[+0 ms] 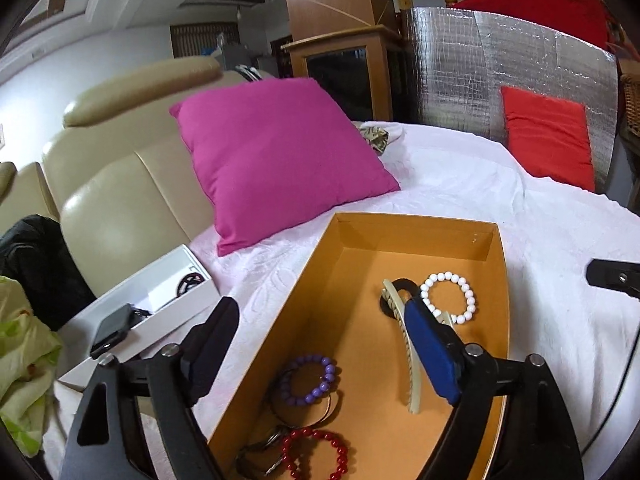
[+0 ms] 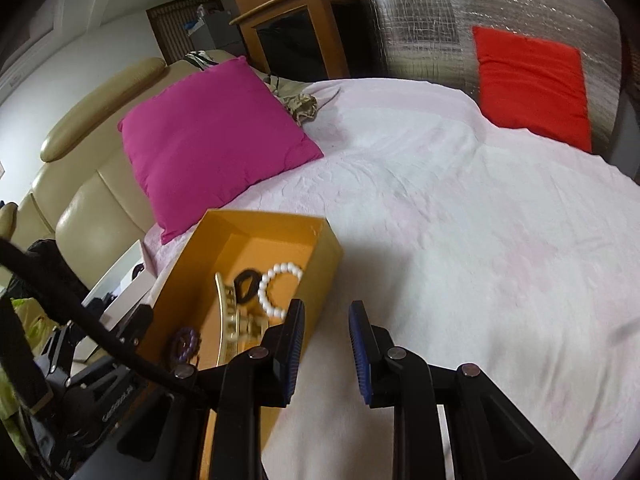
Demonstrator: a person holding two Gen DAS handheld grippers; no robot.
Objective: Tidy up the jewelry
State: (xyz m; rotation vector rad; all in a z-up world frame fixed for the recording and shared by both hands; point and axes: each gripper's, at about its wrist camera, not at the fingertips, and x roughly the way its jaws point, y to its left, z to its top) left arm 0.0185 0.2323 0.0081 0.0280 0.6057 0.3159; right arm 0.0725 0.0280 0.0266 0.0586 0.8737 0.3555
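left gripper [image 1: 324, 344] spread astride orange box [image 1: 420, 228] wall; bracelets [image 1: 450, 298] gathered inside, sorted; right gripper [image 2: 326, 354] parted, empty, over bedsheet [image 2: 460, 220].

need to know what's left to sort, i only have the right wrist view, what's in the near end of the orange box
Observer: A red bead bracelet lies at the near end of the orange box, below the purple bead bracelet.
Operator: anything else down there
Observer: Dark rings lie beside the red one, touching it.
Operator: is the left gripper holding anything
Observer: No. The left gripper is open, one finger outside the box wall, the other above the beige hair clip.
Operator: white bracelet alone?
Observer: The white bead bracelet rests against the clip's far end.
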